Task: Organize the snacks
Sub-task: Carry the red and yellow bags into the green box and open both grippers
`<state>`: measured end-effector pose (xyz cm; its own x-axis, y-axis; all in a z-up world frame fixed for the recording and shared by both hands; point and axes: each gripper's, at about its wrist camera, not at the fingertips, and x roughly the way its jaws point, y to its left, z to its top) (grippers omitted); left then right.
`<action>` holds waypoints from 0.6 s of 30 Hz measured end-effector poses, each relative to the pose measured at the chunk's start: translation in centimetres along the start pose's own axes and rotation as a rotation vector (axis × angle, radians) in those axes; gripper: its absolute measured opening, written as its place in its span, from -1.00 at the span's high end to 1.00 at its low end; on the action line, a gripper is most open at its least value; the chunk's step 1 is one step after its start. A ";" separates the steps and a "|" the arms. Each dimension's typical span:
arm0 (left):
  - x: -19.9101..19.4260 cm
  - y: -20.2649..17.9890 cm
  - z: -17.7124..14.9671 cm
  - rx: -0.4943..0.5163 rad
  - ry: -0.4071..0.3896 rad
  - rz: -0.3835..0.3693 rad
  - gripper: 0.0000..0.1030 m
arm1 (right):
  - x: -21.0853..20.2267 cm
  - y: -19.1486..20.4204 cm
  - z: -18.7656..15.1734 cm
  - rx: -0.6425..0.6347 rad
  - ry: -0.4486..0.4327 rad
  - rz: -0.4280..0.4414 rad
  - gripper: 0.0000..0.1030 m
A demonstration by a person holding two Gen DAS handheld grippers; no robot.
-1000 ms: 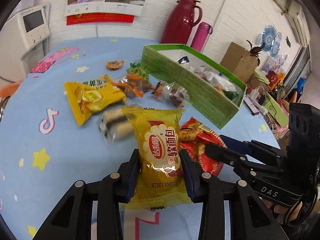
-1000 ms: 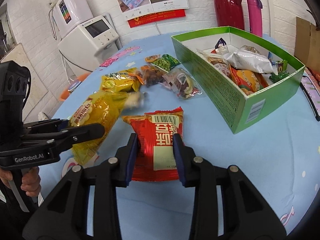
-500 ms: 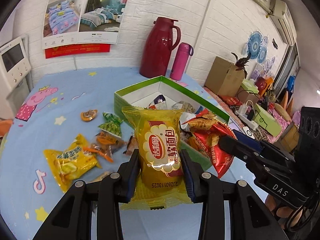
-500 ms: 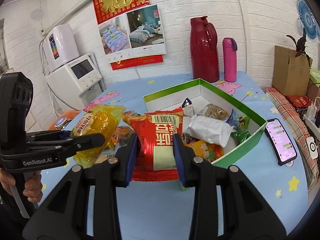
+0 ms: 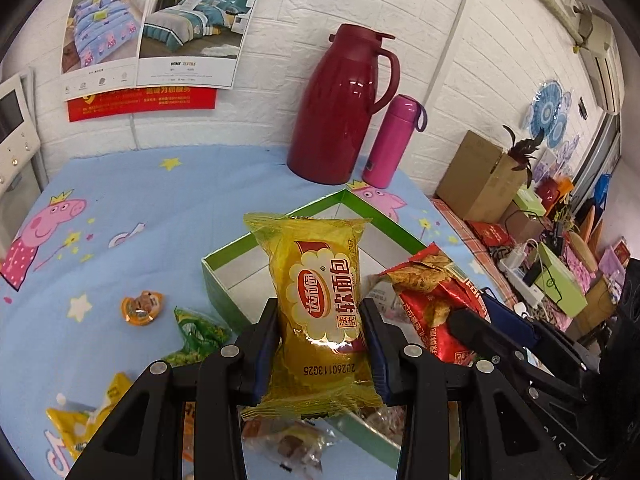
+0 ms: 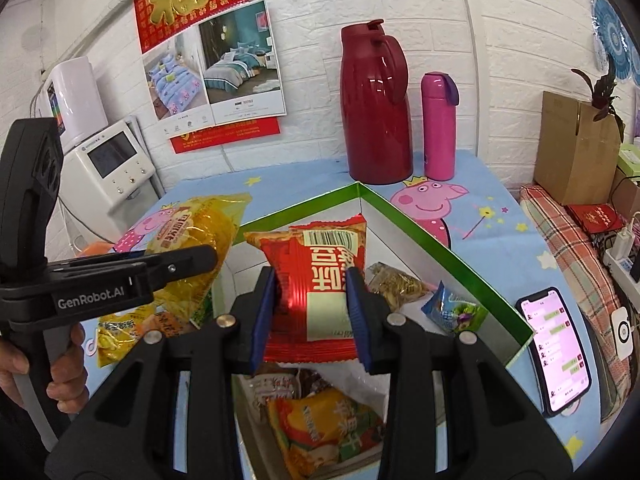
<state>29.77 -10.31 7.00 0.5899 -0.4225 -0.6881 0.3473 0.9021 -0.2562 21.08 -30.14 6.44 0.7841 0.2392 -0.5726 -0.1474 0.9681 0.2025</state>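
White brick wall behind, blue cartoon-print surface [image 5: 132, 184] under everything.

Near end: my left tongs [image 5: 320, 340] are clamped on a yellow soft-bread packet [image 5: 320, 300], upright, held in the air over the near-left corner of the green box [image 6: 460, 258]. My right tongs [image 6: 312, 312] are clamped on a red snack packet [image 6: 320, 276], barcode end up, held above the box interior. In the right wrist view I see a hand [image 6: 60, 364] on the left gripper handle.

Inside the box, below the red packet: an orange-yellow snack bag [image 6: 328, 428], further in a brown crinkly packet [image 6: 394, 282] and a small blue-green packet [image 6: 454, 312].

On the surface left of the box: a green pea packet [image 5: 200, 334], a small orange jelly cup [image 5: 142, 308], a yellow packet [image 5: 88, 416] at the near-left edge. A phone [image 6: 554, 346] lies screen-up just right of the box.

Far end by the wall: red thermos jug [image 5: 344, 108] with a pink bottle [image 5: 390, 140] just beside it. Cardboard box [image 5: 480, 176] off to the right.
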 end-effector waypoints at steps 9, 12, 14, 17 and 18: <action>2.9 1.6 0.1 -0.025 0.007 0.048 -0.60 | 3.4 -1.5 0.0 -0.003 0.043 -0.031 -0.36; 2.1 1.7 0.0 -0.023 -0.006 0.064 -0.63 | 2.0 -2.4 0.1 0.039 0.028 -0.028 -0.42; 1.4 1.6 -0.2 -0.023 -0.010 0.057 -0.63 | 1.2 -2.4 0.0 0.055 0.025 -0.023 -0.53; -0.2 0.9 -0.7 -0.020 -0.018 0.041 -0.63 | -0.6 -1.9 -0.3 0.068 0.017 0.008 -0.62; -0.8 0.7 -1.0 -0.015 -0.019 0.044 -0.63 | -1.3 -1.6 -0.5 0.069 0.013 0.020 -0.64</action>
<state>28.80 -9.26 6.73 0.6179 -0.3838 -0.6862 0.3100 0.9210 -0.2360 20.01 -31.98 6.48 0.7735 0.2597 -0.5782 -0.1206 0.9559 0.2679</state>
